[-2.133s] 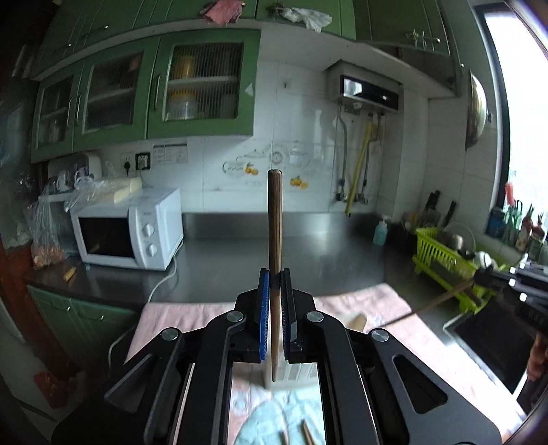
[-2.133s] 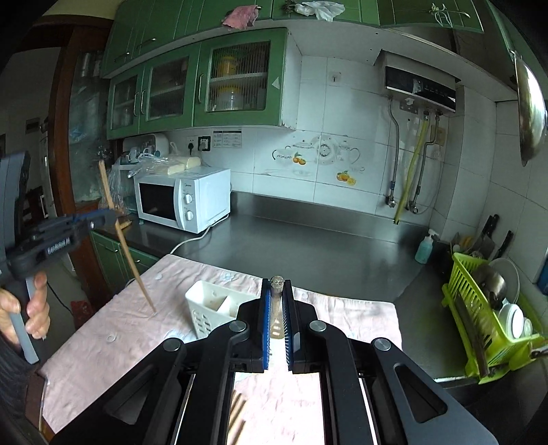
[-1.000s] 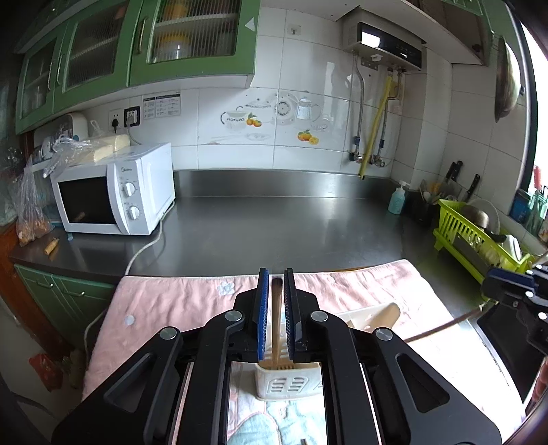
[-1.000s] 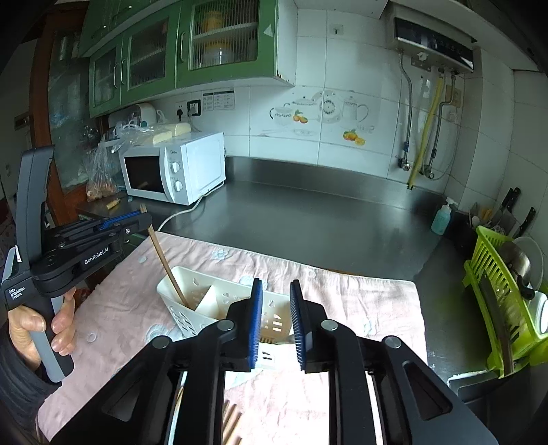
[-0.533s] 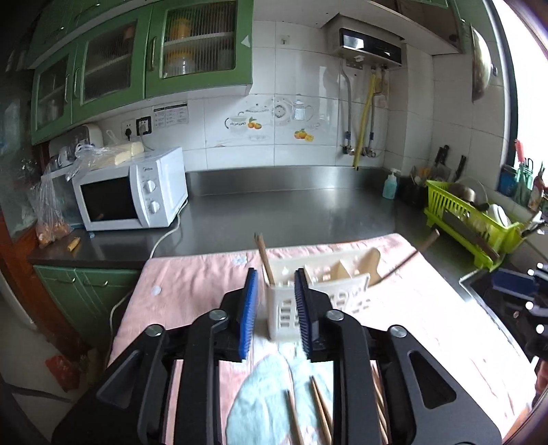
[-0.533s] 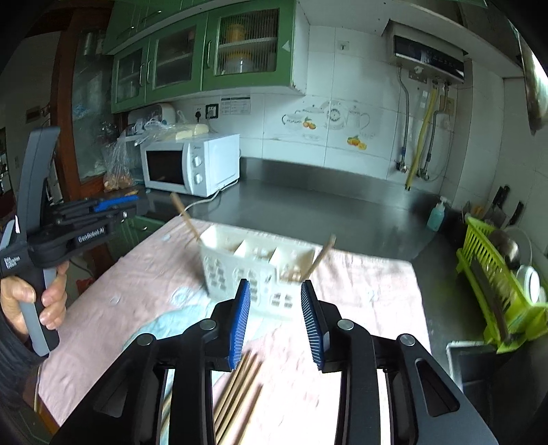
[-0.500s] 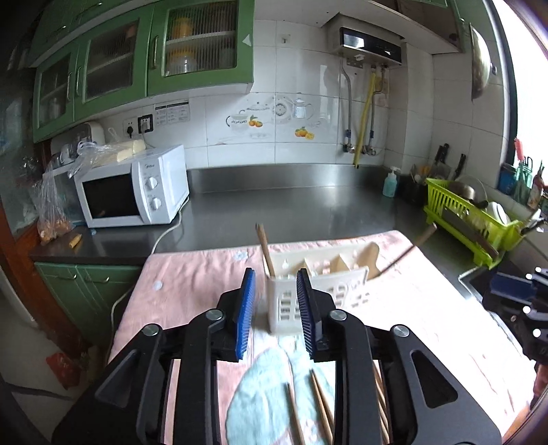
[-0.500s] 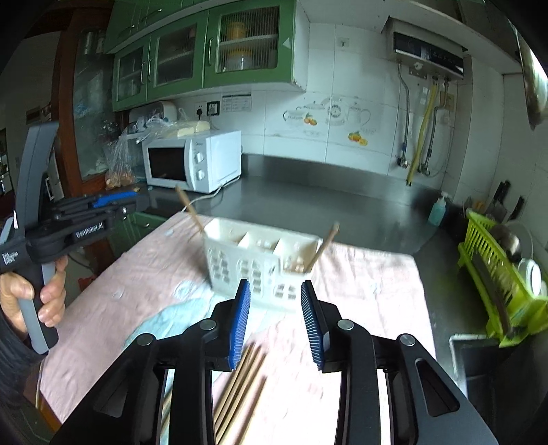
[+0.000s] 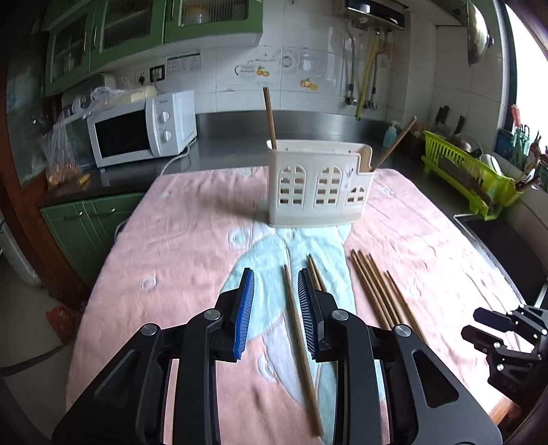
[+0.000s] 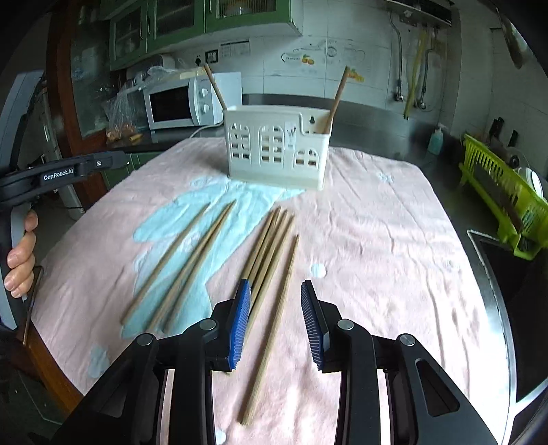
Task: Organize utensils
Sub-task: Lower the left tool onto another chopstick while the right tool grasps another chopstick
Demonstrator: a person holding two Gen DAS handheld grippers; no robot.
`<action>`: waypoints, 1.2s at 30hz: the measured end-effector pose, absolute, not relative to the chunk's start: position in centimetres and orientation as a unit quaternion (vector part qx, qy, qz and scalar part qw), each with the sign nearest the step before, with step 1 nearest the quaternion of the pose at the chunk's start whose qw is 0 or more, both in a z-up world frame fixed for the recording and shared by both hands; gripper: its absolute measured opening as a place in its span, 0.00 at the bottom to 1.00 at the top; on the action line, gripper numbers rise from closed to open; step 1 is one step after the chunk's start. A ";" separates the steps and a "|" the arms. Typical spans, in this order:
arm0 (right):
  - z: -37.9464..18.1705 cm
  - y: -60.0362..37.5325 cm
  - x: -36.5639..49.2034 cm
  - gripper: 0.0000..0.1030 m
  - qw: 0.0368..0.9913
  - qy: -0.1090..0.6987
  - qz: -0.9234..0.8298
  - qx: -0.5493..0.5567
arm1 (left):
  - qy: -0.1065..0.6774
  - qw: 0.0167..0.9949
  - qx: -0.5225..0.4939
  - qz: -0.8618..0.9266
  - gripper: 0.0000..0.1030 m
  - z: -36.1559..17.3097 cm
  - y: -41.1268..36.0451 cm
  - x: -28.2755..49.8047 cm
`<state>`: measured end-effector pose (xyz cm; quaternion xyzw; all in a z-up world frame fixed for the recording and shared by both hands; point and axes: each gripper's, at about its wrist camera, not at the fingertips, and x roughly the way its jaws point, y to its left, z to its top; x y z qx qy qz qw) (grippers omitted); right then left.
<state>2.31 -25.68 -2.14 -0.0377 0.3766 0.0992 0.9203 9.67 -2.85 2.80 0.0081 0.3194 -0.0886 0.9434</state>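
Both tools gape empty, left tool point(image 9: 275, 304) and right tool point(image 10: 275, 320) each straddling a chopstick point(image 9: 299, 337) — light, stiff, slick wood, best pinched mid-shaft.

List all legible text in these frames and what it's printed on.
"GenRobot.AI": white lettering on the left gripper arm, right wrist view.
Microwave: small logo above its knobs, too blurred to read.
Wall notice beside the socket: print too small to read.
Sticker on the white utensil holder: illegible.
Water heater panel: nothing readable.
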 end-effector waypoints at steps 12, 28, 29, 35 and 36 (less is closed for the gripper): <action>-7.3 -26.1 0.2 0.26 0.903 0.422 0.080 -0.008 | 0.391 0.913 0.010 -0.113 0.26 -4.0 -4.0 7.0; -8.3 -26.0 0.4 0.20 0.898 0.433 0.081 -0.005 | 0.440 0.888 -0.012 -0.132 0.22 -7.9 -5.0 7.3; -8.3 -26.0 0.4 0.19 0.898 0.433 0.080 -0.008 | 0.441 0.888 -0.013 -0.131 0.20 -8.0 -4.9 7.4; -8.5 -25.6 0.2 0.19 0.901 0.428 0.074 -0.022 | 0.443 0.888 0.000 -0.121 0.17 -8.6 -5.6 7.3; -8.5 -25.5 0.2 0.18 0.901 0.427 0.073 -0.024 | 0.442 0.889 0.006 -0.117 0.14 -8.6 -5.8 7.3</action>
